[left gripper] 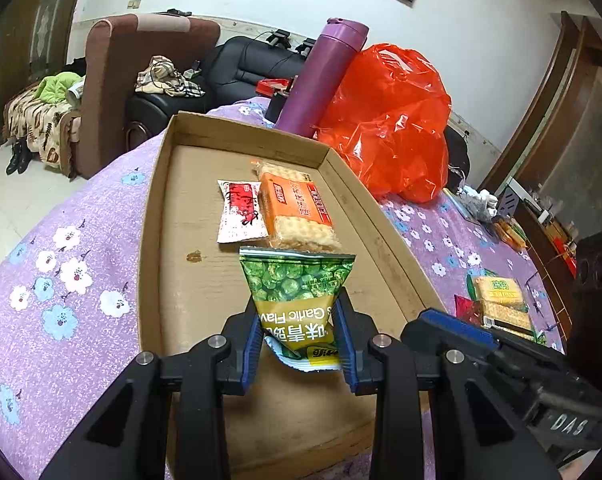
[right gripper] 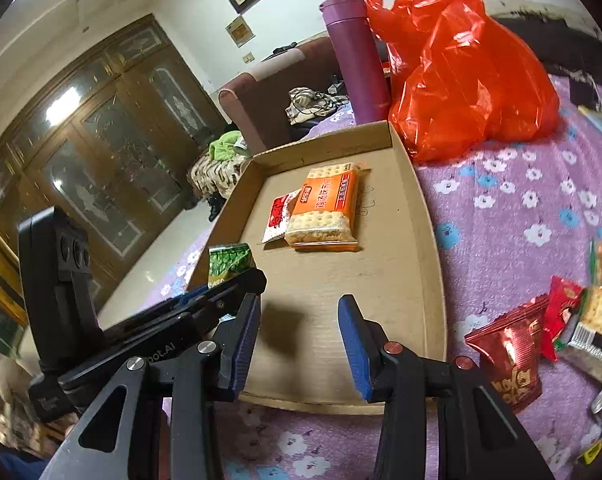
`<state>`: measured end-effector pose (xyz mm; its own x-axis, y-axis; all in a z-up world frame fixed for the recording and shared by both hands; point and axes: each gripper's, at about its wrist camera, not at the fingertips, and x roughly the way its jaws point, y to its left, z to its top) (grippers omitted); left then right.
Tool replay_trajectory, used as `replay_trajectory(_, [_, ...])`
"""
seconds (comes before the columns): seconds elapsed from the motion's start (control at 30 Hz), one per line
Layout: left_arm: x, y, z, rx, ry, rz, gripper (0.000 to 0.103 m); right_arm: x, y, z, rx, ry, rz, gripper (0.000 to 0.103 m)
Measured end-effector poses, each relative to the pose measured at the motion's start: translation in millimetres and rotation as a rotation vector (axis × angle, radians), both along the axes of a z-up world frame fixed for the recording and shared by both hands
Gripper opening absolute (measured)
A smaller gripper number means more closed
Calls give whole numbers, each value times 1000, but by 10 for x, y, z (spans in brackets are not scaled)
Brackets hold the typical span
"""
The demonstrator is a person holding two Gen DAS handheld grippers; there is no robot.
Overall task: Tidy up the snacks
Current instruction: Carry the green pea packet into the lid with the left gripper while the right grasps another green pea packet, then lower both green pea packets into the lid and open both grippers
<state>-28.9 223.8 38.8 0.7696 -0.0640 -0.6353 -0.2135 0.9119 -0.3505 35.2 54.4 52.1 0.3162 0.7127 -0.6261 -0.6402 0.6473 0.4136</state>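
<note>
Living-room desk under a purple floral cloth carries a shallow cardboard tray; a purple flask and an orange plastic bag sit off its far right corner. Left gripper is clenched on a green pea packet, held over the tray's near half. Right gripper hangs released and empty over the tray's near edge. My call for this step: lower the packet until it lies flat just short of the orange cracker pack and the red-and-white sachet mid-tray, then let go; dropping from height risks it sliding onto them. Readable: "Garlic Flav" on the pea packet, upside down, plus Chinese print I can't make out. More snacks wait on the cloth off the tray's right edge, including a red packet.
</note>
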Motion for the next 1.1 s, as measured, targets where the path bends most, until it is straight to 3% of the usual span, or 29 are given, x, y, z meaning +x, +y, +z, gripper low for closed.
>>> replay_trajectory(0.17, [27,6,-6,-3,5,-5,32,-38,-227,203,59,-26,-36,45])
replay_trajectory(0.3, [39,5,-11,-10,6,-12,32,-150,-798,472,76,-47,-104,45])
replay_trajectory(0.5, [62,-8,-21,-24,6,-34,32,-308,-1634,379,-78,-38,-169,48])
replay_trajectory(0.63, [56,-9,-15,-26,1,-37,32,-391,-1819,192,-248,-66,-215,60])
replay_trajectory(0.87, [41,-3,-10,-29,-3,-33,32,-187,-1779,-179,-335,15,-230,60])
replay_trajectory(0.9, [40,-1,-7,-29,-4,-34,32,-174,-1761,-227,-334,33,-219,57])
replay_trajectory(0.93, [39,3,-5,-31,-5,-34,32,-171,-1737,-243,-350,33,-223,39])
replay_trajectory(1.0, [37,2,-3,-32,-5,-33,32,-168,-1704,-195,-342,27,-236,39])
replay_trajectory(1.1, [36,1,-2,-29,-6,-31,32,-190,-1606,68,-235,0,-209,39])
